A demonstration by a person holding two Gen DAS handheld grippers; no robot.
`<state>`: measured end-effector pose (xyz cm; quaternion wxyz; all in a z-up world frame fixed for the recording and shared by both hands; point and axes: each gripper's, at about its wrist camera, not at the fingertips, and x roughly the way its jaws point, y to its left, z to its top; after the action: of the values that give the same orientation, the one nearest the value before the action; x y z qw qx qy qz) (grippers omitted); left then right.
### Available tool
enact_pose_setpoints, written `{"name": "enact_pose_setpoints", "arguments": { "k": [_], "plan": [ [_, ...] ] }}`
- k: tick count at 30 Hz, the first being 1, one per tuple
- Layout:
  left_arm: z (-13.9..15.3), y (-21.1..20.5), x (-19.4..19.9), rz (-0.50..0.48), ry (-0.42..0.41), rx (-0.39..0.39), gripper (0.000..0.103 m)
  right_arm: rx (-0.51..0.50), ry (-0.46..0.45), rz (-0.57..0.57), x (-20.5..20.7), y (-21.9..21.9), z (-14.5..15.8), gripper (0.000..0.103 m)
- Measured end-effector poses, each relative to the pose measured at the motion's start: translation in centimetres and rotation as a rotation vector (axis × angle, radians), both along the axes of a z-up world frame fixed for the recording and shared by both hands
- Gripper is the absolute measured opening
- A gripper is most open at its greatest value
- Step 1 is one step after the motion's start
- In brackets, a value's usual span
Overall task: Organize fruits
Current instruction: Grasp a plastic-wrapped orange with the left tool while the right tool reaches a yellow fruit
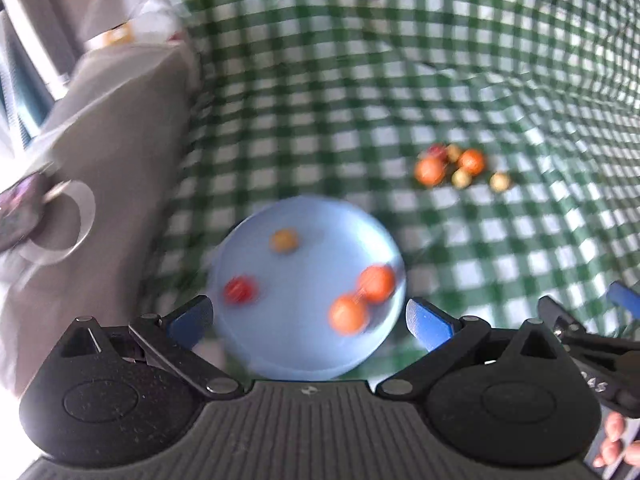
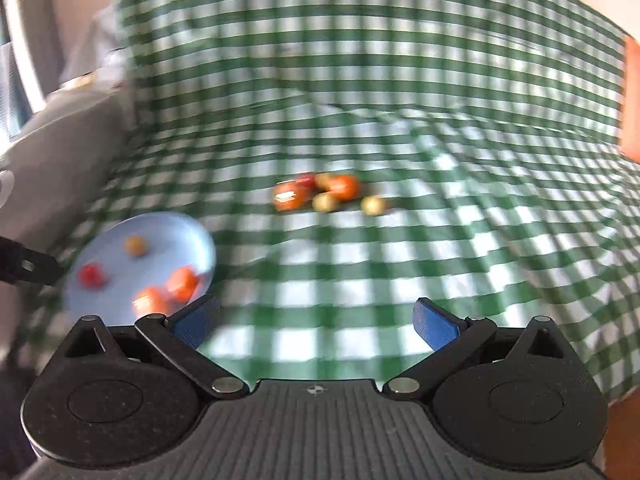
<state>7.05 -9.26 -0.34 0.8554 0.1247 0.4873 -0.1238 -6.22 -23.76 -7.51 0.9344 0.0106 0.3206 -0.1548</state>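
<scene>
A green-and-white checked tablecloth (image 2: pixel 360 272), creased in long folds, covers the work surface; both views are motion-blurred. A grey upholstered object (image 1: pixel 120 128) borders the cloth on the left.

Left gripper (image 1: pixel 310 318): jaws spread wide, blue pads (image 1: pixel 430 322) apart, nothing between them and nothing touched. It hangs directly over the light-blue plate (image 1: pixel 288 344), whose near rim is hidden behind the gripper body.

Right gripper (image 2: pixel 316 322): jaws likewise spread wide and empty, blue pads (image 2: pixel 436 326) over bare cloth. The plate (image 2: pixel 168 226) lies to its left, its lower edge partly covered by the left finger; the fruit pile sits ahead, well apart from the fingertips. In the left wrist view the right gripper (image 1: pixel 592 336) shows at the lower right edge, with the person's fingers (image 1: pixel 614 436) beneath it.

Contents of the plate, four fruits: two orange fruits (image 1: pixel 362 298) touching each other at the right rim, one red fruit (image 1: pixel 240 290) at the left, one yellow-orange fruit (image 1: pixel 284 240) at the far side, the latter two standing apart.

Loose pile on the cloth (image 2: pixel 324 194), beyond and right of the plate: two orange fruits, one red, and about three small yellow-green ones, one of which (image 2: pixel 373 205) lies slightly apart to the right. Blur prevents a firmer count.
</scene>
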Motion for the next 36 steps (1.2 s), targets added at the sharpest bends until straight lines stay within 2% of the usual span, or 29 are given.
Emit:
{"name": "enact_pose_setpoints", "arguments": {
  "k": [6,14,18,20,23,25,29,31,33,34,35,36],
  "plan": [
    [-3.4,-7.7,7.7,-0.071,0.04,-0.036,0.103,-0.038,-0.037,-0.081,4.6,-5.8,-1.5,0.102],
    [-10.8,-14.1,16.6,-0.047,0.122,-0.06,0.103,-0.093,-0.023,-0.077,14.1,-11.3,-6.2,0.102],
    [-13.4,-15.3,18.6,-0.027,0.164,-0.054,0.103,-0.083,0.005,-0.073,17.3,-13.0,-8.5,0.102],
    [-14.2,-15.2,19.4,-0.025,0.187,-0.102,0.103,-0.083,0.017,-0.074,18.5,-13.6,-9.4,0.102],
    [-15.4,-15.1,20.6,0.019,0.241,-0.115,0.103,-0.068,-0.009,-0.063,19.3,-14.2,-10.2,0.102],
    [-15.9,-15.2,20.7,0.009,0.248,-0.101,0.103,-0.068,-0.029,-0.047,19.5,-14.4,-10.6,0.102],
    [-16.1,-15.8,19.4,-0.067,0.205,-0.025,0.103,-0.078,-0.038,-0.051,19.5,-14.0,-10.7,0.101],
    [-15.9,-15.5,18.7,-0.073,0.172,-0.028,0.092,-0.081,-0.042,-0.044,19.3,-13.8,-10.7,0.095],
    [-15.1,-15.4,17.7,-0.092,0.154,-0.048,0.043,-0.084,-0.06,0.001,19.0,-13.1,-10.5,0.069],
    [-14.6,-15.5,17.6,-0.1,0.153,-0.042,0.041,-0.098,-0.066,0.03,18.2,-12.6,-10.5,0.038],
    [-14.3,-15.2,17.2,-0.093,0.147,-0.048,0.041,-0.109,-0.06,0.059,18.2,-12.1,-10.3,0.027],
    [-14.0,-15.1,16.8,-0.097,0.135,-0.06,0.041,-0.124,-0.044,0.066,18.3,-11.6,-10.2,0.027]
  ]
}}
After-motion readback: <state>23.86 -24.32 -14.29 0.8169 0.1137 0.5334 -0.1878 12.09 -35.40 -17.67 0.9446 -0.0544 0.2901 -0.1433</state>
